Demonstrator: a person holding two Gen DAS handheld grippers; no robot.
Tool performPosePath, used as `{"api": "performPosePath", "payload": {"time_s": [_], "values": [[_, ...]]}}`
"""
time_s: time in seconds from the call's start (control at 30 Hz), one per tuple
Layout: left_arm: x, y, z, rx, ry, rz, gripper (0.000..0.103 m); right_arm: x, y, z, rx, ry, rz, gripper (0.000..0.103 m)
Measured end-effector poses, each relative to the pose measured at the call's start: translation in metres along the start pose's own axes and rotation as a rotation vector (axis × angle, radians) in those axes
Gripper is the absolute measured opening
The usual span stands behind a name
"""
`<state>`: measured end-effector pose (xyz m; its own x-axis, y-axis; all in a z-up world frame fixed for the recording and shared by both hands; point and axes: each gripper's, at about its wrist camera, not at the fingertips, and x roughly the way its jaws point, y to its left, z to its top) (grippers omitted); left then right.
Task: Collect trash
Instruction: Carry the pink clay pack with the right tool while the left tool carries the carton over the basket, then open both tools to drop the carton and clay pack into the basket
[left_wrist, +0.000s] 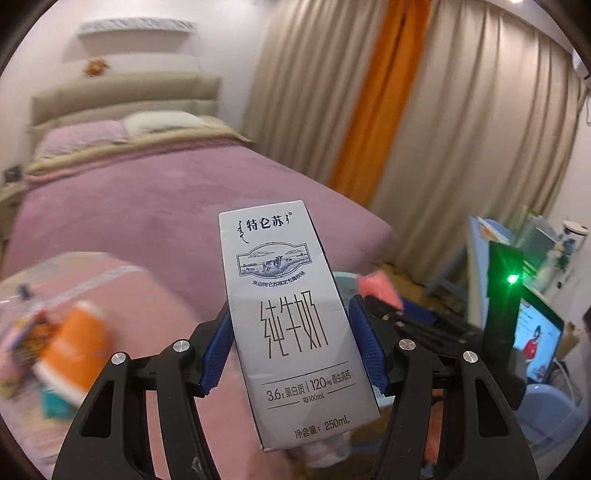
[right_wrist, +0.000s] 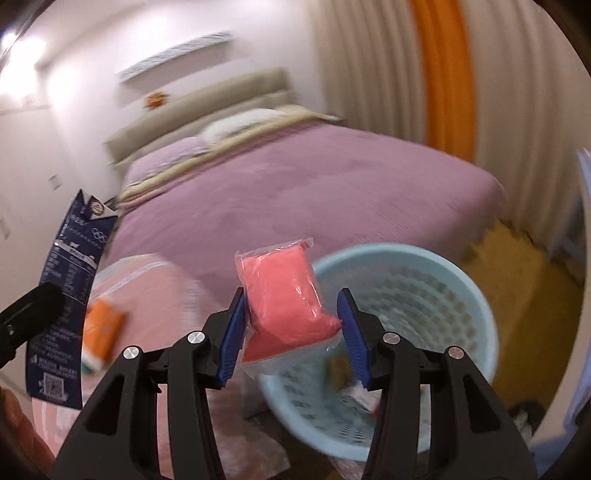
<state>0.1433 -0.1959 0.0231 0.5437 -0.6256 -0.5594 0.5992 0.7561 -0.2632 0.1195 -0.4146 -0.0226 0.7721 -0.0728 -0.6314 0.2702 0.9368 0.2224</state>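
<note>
Both grippers loaded, basket below right.

My left gripper (left_wrist: 293, 343) is clamped on an upright milk carton (left_wrist: 291, 321); my right gripper (right_wrist: 291, 328) is clamped on a pink packet (right_wrist: 286, 295) in clear wrap, held above the near rim of the blue basket (right_wrist: 476, 295). An orange cup (left_wrist: 75, 350) lies on the pink surface (left_wrist: 155, 295) left. Bed (right_wrist: 332, 192) and curtains (left_wrist: 461, 129) beyond.

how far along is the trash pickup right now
Some trash already lies in the blue basket. In hand: the left gripper holds a milk carton, the right gripper a pink packet. Left: the orange cup and wrappers on the pink surface.
</note>
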Motion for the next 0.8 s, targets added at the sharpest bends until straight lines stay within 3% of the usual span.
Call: {"api": "performPosePath", "payload": {"time_s": [0.17,0.33,0.4,0.53,0.8], "values": [[0.065,-0.019,-0.007,0.014,0.092,-0.041,0.059,0.023,-0.056,-0.002,0.108,0.084,-0.085,0.046],[0.112,-0.024,-0.019,-0.009,0.167,-0.052,0.061,0.039,-0.087,-0.014,0.174,0.144,-0.121,0.049],[0.118,-0.021,-0.02,-0.03,0.175,-0.064,0.071,0.042,-0.092,-0.018,0.187,0.156,-0.134,0.051],[0.108,-0.01,-0.022,-0.039,0.152,-0.057,0.072,0.04,-0.099,-0.02,0.186,0.151,-0.137,0.052],[0.061,-0.001,-0.025,-0.03,0.078,-0.023,0.072,0.029,-0.076,-0.023,0.138,0.116,-0.106,0.052]]}}
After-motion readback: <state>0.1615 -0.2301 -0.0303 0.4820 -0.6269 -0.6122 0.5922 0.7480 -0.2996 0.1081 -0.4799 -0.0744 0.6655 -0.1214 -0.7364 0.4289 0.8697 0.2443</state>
